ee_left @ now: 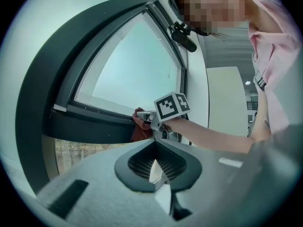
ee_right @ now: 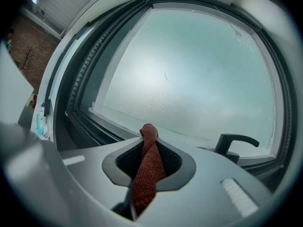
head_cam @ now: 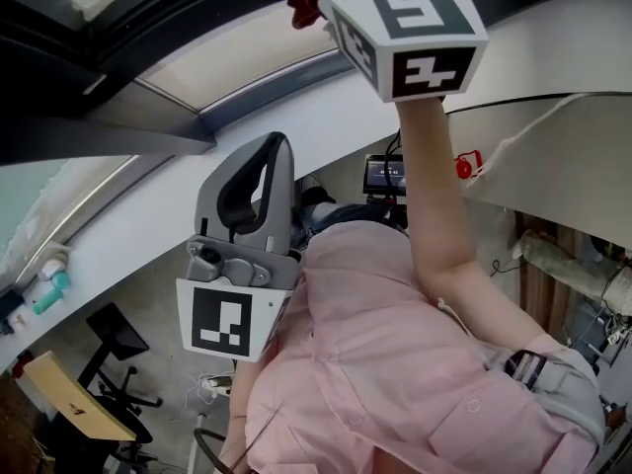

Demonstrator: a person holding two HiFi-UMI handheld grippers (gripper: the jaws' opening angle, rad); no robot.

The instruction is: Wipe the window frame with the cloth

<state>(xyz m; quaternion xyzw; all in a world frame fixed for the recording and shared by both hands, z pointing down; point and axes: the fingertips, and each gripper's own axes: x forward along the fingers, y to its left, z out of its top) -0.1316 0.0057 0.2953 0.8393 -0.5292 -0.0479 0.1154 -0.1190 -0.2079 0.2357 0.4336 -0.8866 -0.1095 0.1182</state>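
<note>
A dark red cloth [ee_right: 147, 169] is bunched between the jaws of my right gripper [ee_right: 148, 132], which is shut on it. The cloth's tip sticks out toward the lower rail of the dark window frame [ee_right: 94, 122], below frosted glass. In the left gripper view the right gripper [ee_left: 144, 118] holds the cloth [ee_left: 140, 129] against the frame's bottom rail [ee_left: 90, 122]. In the head view only the right gripper's marker cube and a bit of cloth [head_cam: 299, 3] show, raised at the top. My left gripper [ee_left: 157, 171] is low near the chest, shut and empty.
A black window handle [ee_right: 234, 141] sits on the frame right of the cloth. Below, a white sill [head_cam: 118, 235] carries a teal bottle [head_cam: 49, 289]. An office chair [head_cam: 114, 354] and a cardboard box [head_cam: 74, 403] stand on the floor. The person's pink shirt [head_cam: 395, 363] fills the lower right.
</note>
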